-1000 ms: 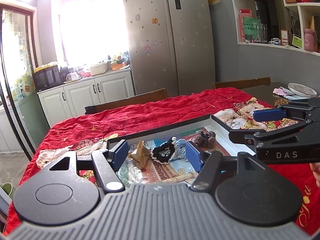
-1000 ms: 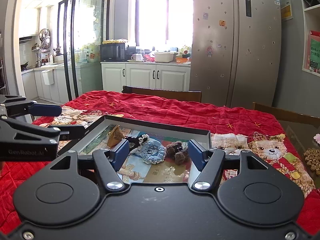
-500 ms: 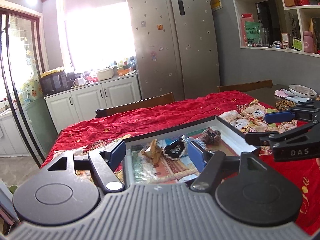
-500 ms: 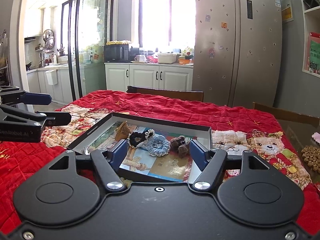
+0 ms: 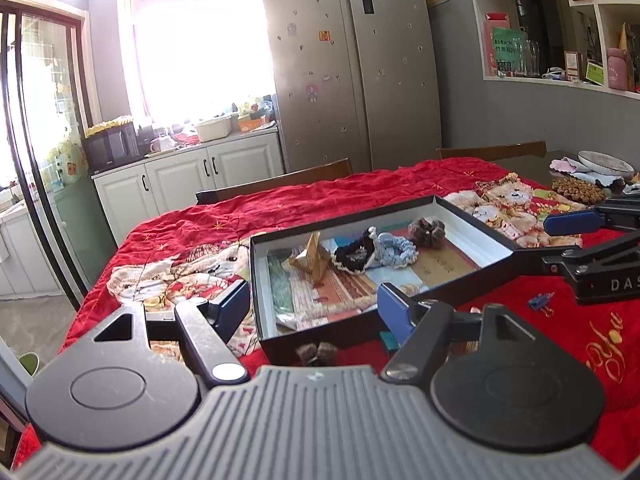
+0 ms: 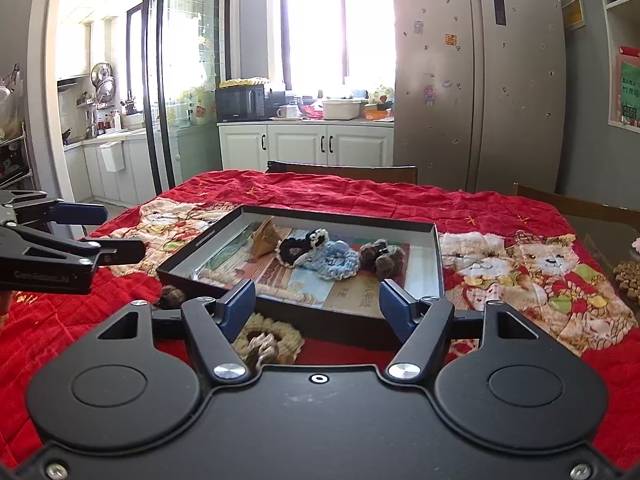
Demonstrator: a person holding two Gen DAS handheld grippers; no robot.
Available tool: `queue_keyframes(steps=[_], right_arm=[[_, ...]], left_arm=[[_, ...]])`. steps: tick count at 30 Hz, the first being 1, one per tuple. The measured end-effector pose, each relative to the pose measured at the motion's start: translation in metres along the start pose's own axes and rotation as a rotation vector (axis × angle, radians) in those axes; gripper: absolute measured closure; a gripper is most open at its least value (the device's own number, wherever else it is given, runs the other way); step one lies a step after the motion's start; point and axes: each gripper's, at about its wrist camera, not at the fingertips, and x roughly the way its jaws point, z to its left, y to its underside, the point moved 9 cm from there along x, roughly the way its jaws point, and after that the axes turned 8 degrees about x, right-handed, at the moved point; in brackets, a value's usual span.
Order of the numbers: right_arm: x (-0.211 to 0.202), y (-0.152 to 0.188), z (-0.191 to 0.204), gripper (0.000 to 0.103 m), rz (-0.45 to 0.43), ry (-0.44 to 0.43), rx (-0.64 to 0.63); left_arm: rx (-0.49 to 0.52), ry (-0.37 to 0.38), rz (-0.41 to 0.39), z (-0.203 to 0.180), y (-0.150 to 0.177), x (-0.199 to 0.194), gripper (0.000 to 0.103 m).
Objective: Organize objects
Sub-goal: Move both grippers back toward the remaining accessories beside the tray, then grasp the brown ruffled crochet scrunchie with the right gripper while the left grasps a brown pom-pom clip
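Both jaws wide and empty, black tray point(image 6: 437, 256) of scrunchies just beyond, beige scrunchie point(image 6: 267, 340) below right jaws

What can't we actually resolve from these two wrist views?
- Beige scrunchie, right wrist view: near part hidden behind the right tool body.
- Small brown item, left wrist view: cut off by the left tool body; type unclear.
- Blue clip on the red cloth: too small to identify.
- Black box lining print: hidden under the scrunchies, text unreadable.
- Shelf items: too small and distorted.
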Motion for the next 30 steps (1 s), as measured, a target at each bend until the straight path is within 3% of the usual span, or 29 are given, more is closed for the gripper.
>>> queue_keyframes(steps=[3, 11, 30], right_arm=[[-0.002, 0.012, 0.005, 0.040, 0.003, -0.002, -0.009], [0.008, 0.052, 0.013, 0.061, 0.050, -0.016, 0.035], [0.018, 0.079, 0.026, 0.075, 0.061, -0.023, 0.028]], left_arm=[[-0.004, 0.001, 0.006, -0.001, 0.011, 0.003, 0.022], [-0.041, 0.021, 0.057, -0.004, 0.043, 0.022, 0.022], [-0.097, 0.017, 0.078, -0.006, 0.074, 0.054, 0.022]])
